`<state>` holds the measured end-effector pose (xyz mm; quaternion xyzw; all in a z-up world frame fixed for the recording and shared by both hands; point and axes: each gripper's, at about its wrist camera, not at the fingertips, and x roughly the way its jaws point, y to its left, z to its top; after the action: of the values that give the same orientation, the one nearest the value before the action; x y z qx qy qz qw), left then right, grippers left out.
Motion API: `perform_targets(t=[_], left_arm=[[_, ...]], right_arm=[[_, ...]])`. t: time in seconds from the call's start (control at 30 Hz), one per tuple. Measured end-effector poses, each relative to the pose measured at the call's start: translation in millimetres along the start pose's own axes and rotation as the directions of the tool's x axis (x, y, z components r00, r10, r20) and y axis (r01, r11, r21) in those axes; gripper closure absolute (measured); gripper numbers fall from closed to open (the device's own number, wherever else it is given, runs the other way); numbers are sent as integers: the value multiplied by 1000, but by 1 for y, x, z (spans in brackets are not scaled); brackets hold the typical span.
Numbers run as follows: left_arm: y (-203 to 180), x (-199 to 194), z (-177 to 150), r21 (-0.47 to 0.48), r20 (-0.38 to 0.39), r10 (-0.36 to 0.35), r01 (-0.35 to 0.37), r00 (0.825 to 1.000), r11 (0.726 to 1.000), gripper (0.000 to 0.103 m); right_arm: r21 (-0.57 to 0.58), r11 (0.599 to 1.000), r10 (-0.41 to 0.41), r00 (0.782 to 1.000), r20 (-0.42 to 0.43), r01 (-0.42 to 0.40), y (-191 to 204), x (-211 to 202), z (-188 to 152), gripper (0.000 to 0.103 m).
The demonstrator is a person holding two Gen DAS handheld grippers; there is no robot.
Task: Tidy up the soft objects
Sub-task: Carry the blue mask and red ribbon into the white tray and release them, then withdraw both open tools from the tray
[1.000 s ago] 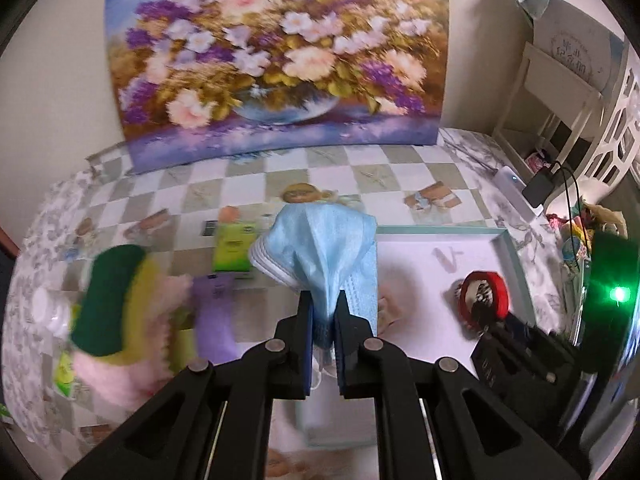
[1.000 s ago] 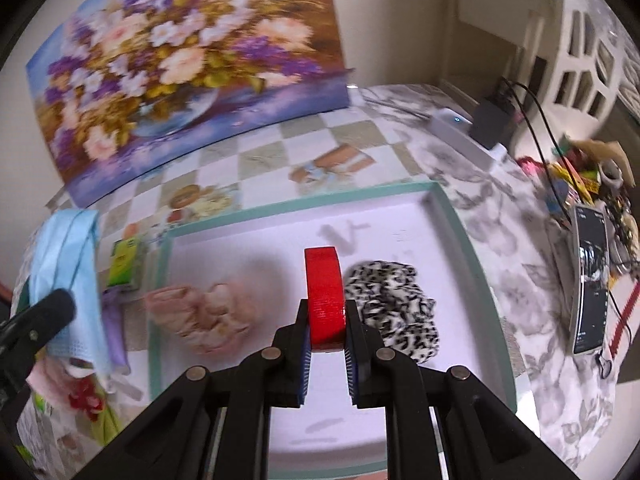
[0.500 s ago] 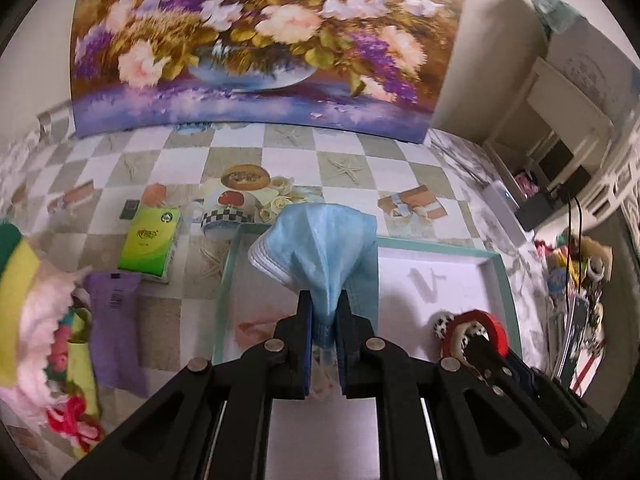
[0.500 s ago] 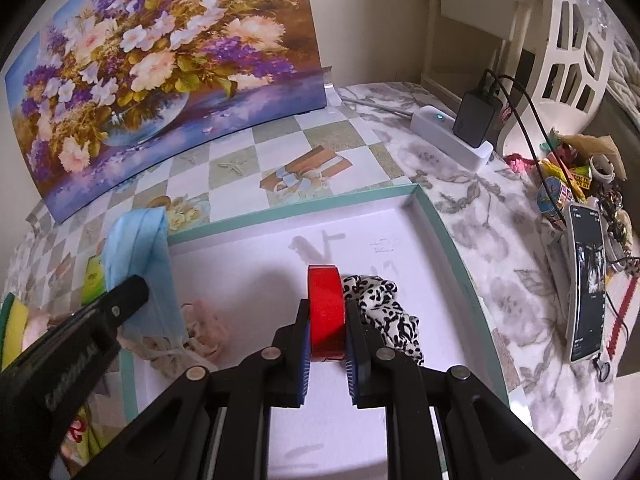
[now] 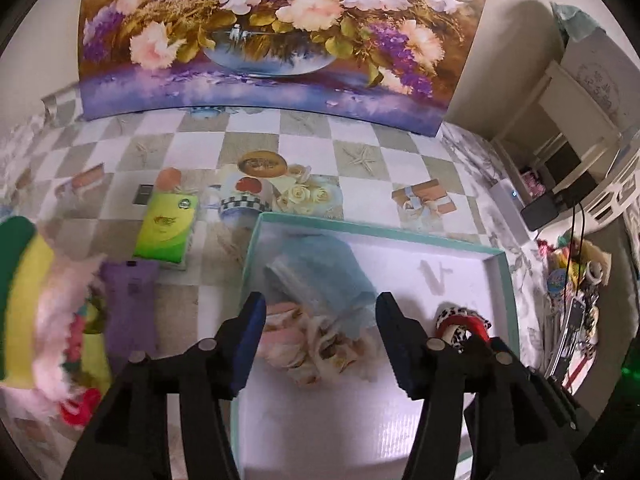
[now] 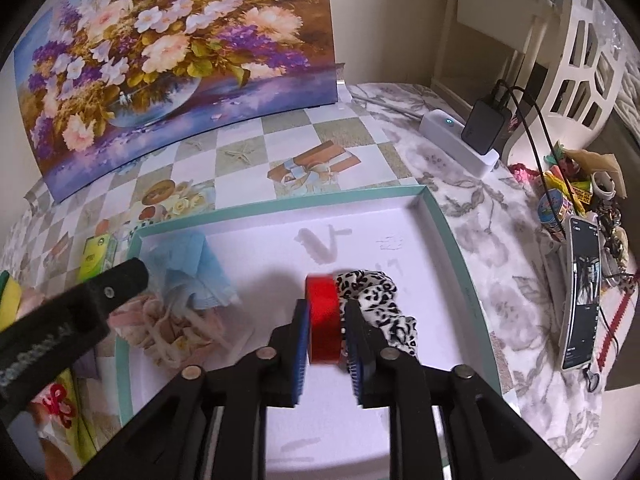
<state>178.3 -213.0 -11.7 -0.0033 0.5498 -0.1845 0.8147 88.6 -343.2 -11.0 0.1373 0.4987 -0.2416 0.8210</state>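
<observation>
Two handheld grippers work over a shallow white tray with a teal rim (image 6: pixel 456 240) that sits on a checked, picture-printed tablecloth (image 5: pixel 360 136). The left gripper (image 5: pixel 318 320) has its jaws spreading apart, wide enough that nothing touches the blue pads; the pale blue pleated face mask (image 5: pixel 320 276) lies blurred just beyond and between them, in the tray's left part, partly over a crumpled pink-and-cream fabric piece (image 5: pixel 304 344). In the right wrist view the mask (image 6: pixel 196 276) rests against that same fabric (image 6: pixel 168 328) near the tray's left wall.

The right gripper (image 6: pixel 326 320) is easing open as well, with a red ring-shaped band (image 6: pixel 322 316) standing on edge between its pads; a narrow gap shows on the right side of the band, and whether the left pad touches it cannot be told. A black-and-white leopard-print scrunchie (image 6: pixel 380 300) lies just beside the band, to its right, on the tray floor.

Outside the tray to the left lie a green tissue packet (image 5: pixel 166 228), a lilac cloth item (image 5: pixel 128 312) and a blurred heap of pink, yellow and green soft things (image 5: pixel 44 312). A large flower painting (image 5: pixel 272 36) leans against the wall behind the table.
</observation>
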Motion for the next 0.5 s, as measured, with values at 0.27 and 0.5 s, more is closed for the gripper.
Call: perform_targets(t=[0.27,0.5], left_arm=[[16,-4,-7,10,-61,145,-144,988,990,21],[26,-1,-12,26,-59,221,-219,974,975,8]], right_arm=[[-14,1000,2,1000,-19,-2,2,-5,-4,43],[-40,999,0,998,-57,-3,8,0,-9,31]])
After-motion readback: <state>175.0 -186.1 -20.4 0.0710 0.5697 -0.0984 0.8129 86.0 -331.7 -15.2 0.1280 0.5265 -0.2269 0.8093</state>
